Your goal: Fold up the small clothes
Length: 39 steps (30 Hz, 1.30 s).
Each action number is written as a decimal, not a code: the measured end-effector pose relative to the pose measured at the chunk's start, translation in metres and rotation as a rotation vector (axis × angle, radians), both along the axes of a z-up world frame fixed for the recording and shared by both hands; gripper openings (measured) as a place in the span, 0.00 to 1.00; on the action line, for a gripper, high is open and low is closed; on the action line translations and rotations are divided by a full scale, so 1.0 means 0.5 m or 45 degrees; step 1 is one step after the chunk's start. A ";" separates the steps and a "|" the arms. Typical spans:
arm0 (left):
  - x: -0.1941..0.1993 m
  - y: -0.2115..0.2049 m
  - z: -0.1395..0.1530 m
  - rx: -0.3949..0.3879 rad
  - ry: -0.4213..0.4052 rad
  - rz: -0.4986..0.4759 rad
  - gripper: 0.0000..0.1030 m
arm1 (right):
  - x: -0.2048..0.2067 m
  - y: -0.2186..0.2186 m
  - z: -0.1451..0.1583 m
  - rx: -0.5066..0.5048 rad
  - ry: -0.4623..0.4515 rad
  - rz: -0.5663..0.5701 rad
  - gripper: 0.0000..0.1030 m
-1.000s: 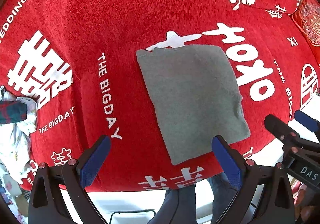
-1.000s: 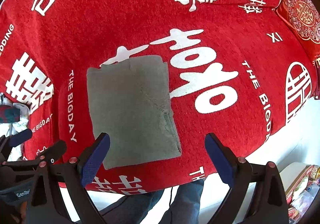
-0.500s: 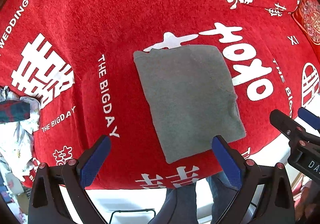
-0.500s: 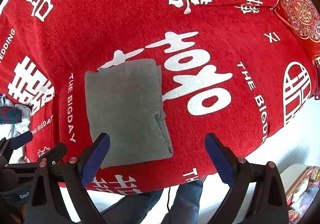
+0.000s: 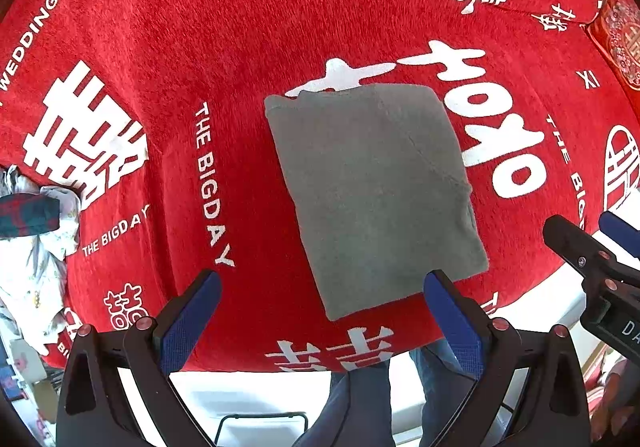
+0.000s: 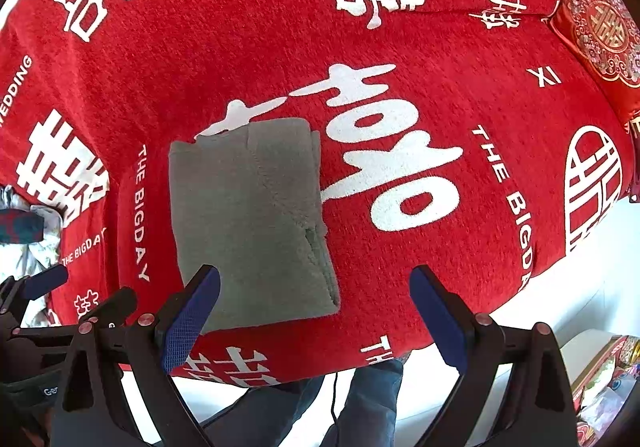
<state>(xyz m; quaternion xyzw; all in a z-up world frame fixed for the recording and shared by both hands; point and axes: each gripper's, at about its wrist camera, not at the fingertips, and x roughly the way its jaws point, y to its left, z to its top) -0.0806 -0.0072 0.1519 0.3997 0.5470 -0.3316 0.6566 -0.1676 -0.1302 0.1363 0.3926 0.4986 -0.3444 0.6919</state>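
- Grey garment [image 5: 376,191] is lying folded flat on the red cloth [image 5: 240,27] w/ white lettering, near its front edge.
- Left tongs [image 5: 320,307] are hovering above it, spread apart, holding nothing.
- Right tongs [image 6: 314,307] are likewise gaping (empty).
- Heap at far left is probably more clothes [image 5: 36,247].

Folded grey garment [image 5: 376,191] flat on red cloth [image 5: 240,47]; left claw [image 5: 320,311] spread wide, empty, above it

We hold our left gripper [image 5: 320,301] and right gripper [image 6: 314,295] at six o'clock, jaws spread wide, empty.
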 end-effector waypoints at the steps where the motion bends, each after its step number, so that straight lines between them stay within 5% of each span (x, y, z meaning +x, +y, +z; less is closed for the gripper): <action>1: 0.000 0.000 0.000 -0.001 0.000 0.000 0.98 | 0.000 0.000 0.000 -0.001 0.000 0.001 0.94; 39: 0.059 0.078 -0.007 -0.175 -0.012 0.255 0.98 | 0.043 0.019 0.038 -0.072 0.090 0.147 0.94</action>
